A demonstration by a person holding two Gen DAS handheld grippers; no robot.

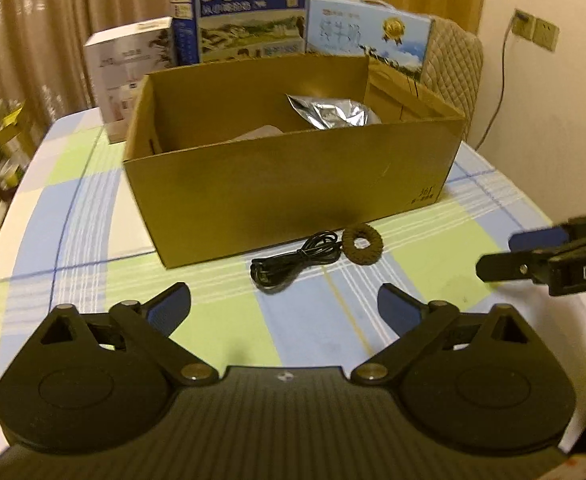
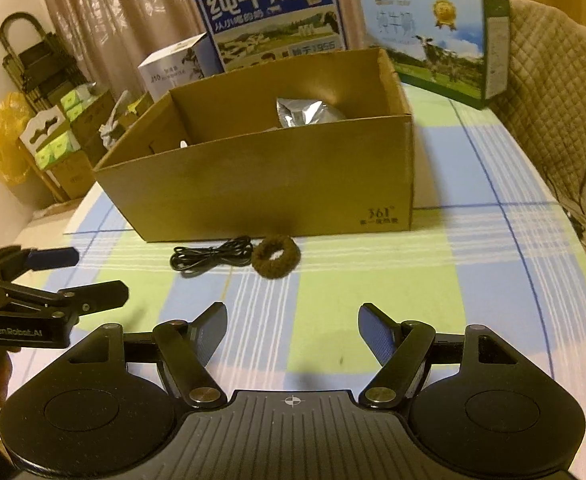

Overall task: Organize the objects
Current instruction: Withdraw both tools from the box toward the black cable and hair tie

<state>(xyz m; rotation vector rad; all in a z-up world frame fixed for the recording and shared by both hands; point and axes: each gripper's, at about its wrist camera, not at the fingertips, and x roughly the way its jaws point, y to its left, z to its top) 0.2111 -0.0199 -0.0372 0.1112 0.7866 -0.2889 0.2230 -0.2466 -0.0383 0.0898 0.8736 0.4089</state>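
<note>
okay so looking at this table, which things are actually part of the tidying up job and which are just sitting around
Part of the job:
cardboard box, open
black cable, coiled on the tablecloth in front of the box
brown hair tie, beside the cable
silver foil bag, already inside the box

Just lying about:
dark blue milk carton
light blue milk carton
white box
quilted chair
</note>
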